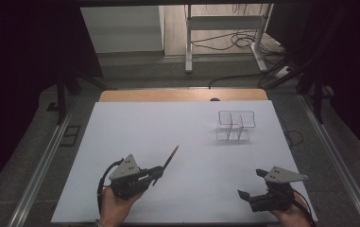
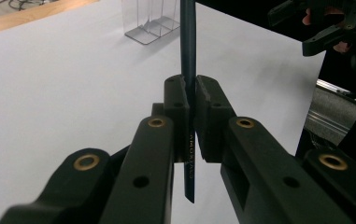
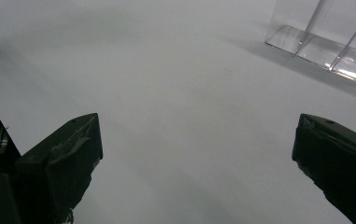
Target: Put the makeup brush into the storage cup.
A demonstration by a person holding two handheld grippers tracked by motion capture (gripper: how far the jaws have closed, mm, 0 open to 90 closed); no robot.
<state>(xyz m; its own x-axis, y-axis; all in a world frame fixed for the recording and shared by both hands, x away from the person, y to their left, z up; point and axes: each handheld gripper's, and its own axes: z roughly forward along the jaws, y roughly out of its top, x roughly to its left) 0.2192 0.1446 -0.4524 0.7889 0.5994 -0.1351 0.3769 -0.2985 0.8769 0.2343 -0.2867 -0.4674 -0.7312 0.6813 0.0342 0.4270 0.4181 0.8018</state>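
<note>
A: What does the left gripper hold in the high view?

B: A slim dark pencil with a pale tip, clamped between the jaws. The shaft rises off the white table sheet and slants away from the person, tip pointing toward the far side. In the left gripper view the same pencil runs straight up between the two black pads, which press on it from either side (faint gold lettering shows on the shaft just below the pads).

A: And the right gripper?

B: Its jaws stand wide apart with nothing between them. In the right gripper view the two black fingertips sit at opposite edges over bare white sheet.

A: Where is the clear plastic divided holder?

B: Upright on the far right part of the sheet, well apart from both grippers. Its base appears at the upper right of the right gripper view, and it shows beyond the pencil in the left gripper view.

A: What lies behind the sheet?

B: A strip of wooden table edge.
</note>
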